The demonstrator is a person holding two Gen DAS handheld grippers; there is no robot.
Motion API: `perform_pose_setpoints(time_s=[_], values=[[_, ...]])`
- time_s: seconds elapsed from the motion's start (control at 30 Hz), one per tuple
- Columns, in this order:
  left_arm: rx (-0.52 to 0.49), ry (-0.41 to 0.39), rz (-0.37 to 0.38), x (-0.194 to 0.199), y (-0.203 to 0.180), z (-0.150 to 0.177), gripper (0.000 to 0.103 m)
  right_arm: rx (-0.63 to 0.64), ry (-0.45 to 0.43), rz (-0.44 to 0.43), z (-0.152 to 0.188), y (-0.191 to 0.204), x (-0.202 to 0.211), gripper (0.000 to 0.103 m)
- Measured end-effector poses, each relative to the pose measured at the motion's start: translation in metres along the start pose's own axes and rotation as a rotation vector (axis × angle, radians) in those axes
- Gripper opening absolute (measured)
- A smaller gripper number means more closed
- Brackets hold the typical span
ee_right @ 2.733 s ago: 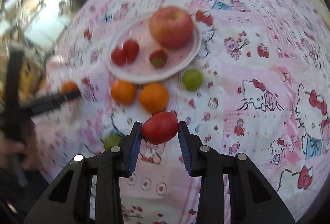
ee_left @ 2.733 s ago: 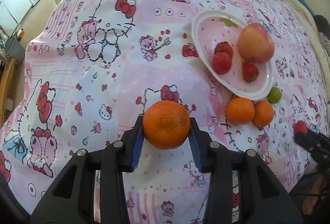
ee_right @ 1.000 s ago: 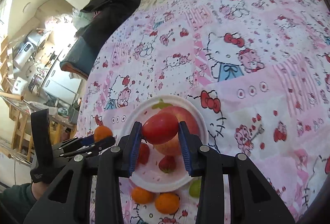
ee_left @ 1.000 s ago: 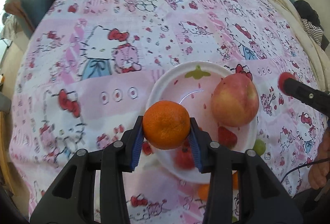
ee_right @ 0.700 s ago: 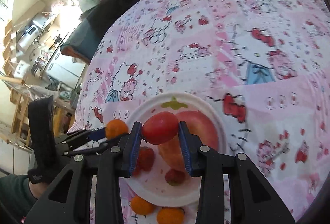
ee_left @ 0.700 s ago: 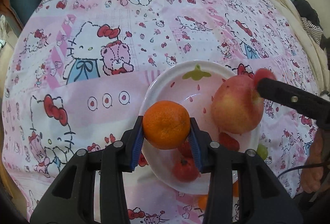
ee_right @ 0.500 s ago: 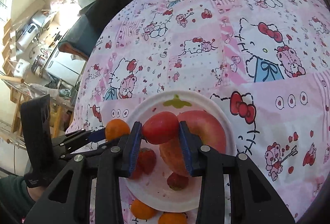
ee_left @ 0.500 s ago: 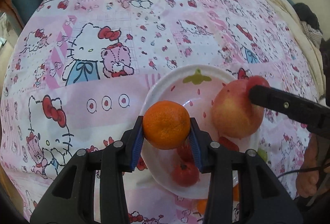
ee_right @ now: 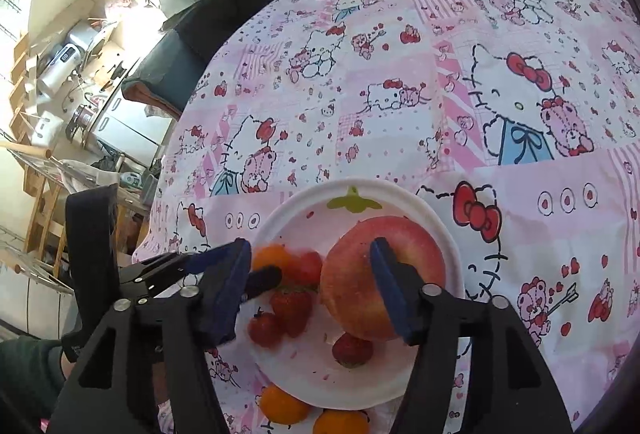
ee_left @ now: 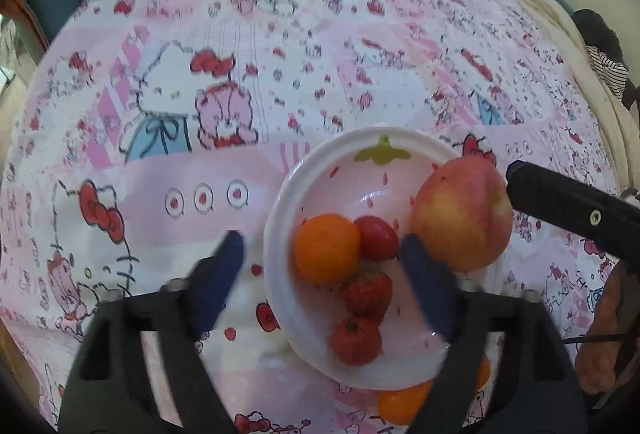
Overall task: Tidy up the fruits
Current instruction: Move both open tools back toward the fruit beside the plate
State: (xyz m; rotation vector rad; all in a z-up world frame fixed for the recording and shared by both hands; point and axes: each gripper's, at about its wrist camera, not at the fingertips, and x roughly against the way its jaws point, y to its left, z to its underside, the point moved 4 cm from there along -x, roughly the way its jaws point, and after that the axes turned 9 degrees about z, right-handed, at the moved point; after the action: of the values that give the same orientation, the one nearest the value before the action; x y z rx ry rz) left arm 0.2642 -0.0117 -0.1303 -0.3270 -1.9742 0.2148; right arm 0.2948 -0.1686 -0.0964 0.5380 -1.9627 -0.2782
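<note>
A pink cartoon-cat cloth (ee_left: 248, 82) carries a white round plate (ee_left: 280, 234). Left tool (ee_left: 322, 254) and right tool (ee_right: 310, 266) gape wide; a round orange mandarin (ee_left: 326, 248) and small red tomato (ee_left: 376, 238) lie touching on the plate.

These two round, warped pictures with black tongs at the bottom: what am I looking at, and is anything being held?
No robot here: a person holds a two-finger gripper in each hand, and each carries a wide-angle camera looking along its fingers. One picture is from the left gripper, the other from the right gripper; each also catches the other from the side. Both hover over a white plate on a pink cartoon cloth. On the plate lie an apple, an orange, a tomato and small red fruits that look like strawberries. Two more oranges sit on the cloth beside the plate. Both grippers are open and hold nothing.
</note>
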Motion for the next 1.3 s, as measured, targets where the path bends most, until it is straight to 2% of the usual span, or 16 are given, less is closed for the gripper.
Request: perform_pose_setpoints(time_s=[0.27, 0.47, 0.63, 0.8, 0.93, 1.3], values=[[-0.049, -0.013, -0.013, 0.008, -0.009, -0.004, 0.082, -0.052, -0.056, 0.015, -0.010, -0.016, 0.018, 0.076], [-0.007, -0.021, -0.028, 0.015, -0.002, -0.001, 0.082, -0.059, -0.087, 0.036, -0.008, -0.020, 0.035, 0.076], [0.065, -0.052, -0.033, 0.031, 0.000, 0.006, 0.082, -0.042, -0.087, 0.066, -0.001, -0.017, 0.039, 0.076], [0.041, -0.089, -0.059, 0.055, -0.011, 0.016, 0.082, -0.053, -0.084, 0.092, 0.014, -0.015, 0.050, 0.076], [0.041, -0.108, -0.042, 0.071, -0.016, 0.027, 0.082, -0.056, -0.086, 0.118, 0.030, -0.015, 0.062, 0.076], [0.077, -0.085, -0.022, 0.080, -0.024, 0.062, 0.082, -0.106, -0.052, 0.183, 0.076, -0.024, 0.081, 0.076]])
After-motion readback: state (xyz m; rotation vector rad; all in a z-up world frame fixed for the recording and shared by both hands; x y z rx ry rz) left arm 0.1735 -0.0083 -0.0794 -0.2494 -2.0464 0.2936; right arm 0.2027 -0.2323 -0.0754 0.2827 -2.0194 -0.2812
